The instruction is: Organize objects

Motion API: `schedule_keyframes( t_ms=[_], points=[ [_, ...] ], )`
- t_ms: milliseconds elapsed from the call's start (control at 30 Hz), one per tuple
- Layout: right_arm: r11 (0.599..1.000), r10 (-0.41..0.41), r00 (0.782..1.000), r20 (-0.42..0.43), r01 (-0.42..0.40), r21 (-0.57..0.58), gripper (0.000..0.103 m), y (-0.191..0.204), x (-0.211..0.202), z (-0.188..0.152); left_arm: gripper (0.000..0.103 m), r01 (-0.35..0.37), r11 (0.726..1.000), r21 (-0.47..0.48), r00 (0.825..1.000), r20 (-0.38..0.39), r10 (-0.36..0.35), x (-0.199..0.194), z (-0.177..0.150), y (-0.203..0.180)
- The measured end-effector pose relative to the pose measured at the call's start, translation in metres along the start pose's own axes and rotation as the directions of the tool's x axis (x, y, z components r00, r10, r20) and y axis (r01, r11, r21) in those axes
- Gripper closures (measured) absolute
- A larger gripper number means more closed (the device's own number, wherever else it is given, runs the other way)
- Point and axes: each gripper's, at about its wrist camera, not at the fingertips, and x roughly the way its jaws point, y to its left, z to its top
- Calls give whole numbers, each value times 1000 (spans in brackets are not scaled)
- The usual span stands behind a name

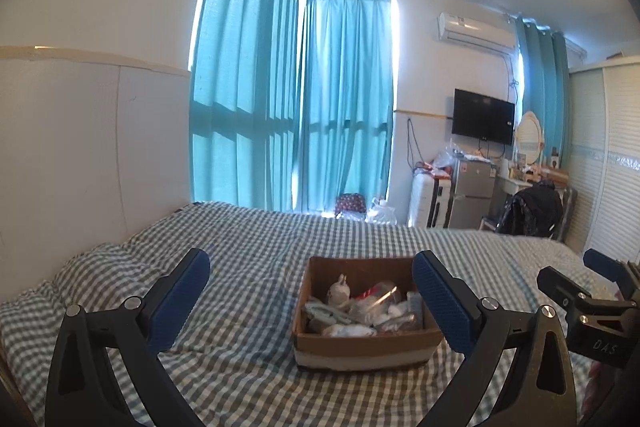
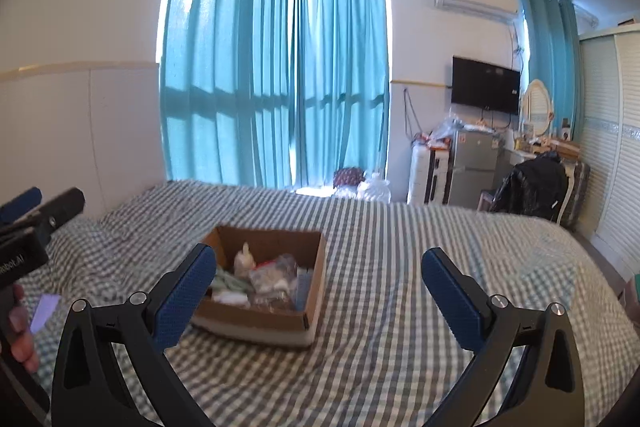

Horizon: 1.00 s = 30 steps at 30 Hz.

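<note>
A brown cardboard box (image 1: 362, 341) (image 2: 256, 321) sits on the checked bed, filled with several small items: a small white bottle (image 1: 340, 291) (image 2: 244, 259), clear plastic bags and pale cloths. My left gripper (image 1: 311, 269) is open, its blue pads wide apart, with the box ahead between them and nothing held. My right gripper (image 2: 319, 259) is open too and empty; the box lies ahead toward its left finger (image 2: 186, 291). Each gripper shows at the edge of the other's view.
The grey-and-white checked bedspread (image 2: 400, 287) stretches around the box. A white headboard panel (image 1: 80, 147) stands at left. Beyond the bed are teal curtains (image 1: 280, 107), a small fridge (image 1: 474, 187), a wall television (image 1: 482, 117), a chair with a black jacket (image 2: 532, 187) and a wardrobe (image 2: 616, 147).
</note>
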Motion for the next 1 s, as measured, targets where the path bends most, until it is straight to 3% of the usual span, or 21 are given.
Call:
schedule_keyframes(
  t_ms=[300,1000],
  points=[
    [1000,-9,998,-68,10,8,0,-3,17,-23,0,9,998,66,996,-90,-3,16,-30,-10],
    [1000,-8,997,-82,8,1,0,4,16,-25,0,34,998,56,993,-116,-27,14,-33,-11]
  ],
)
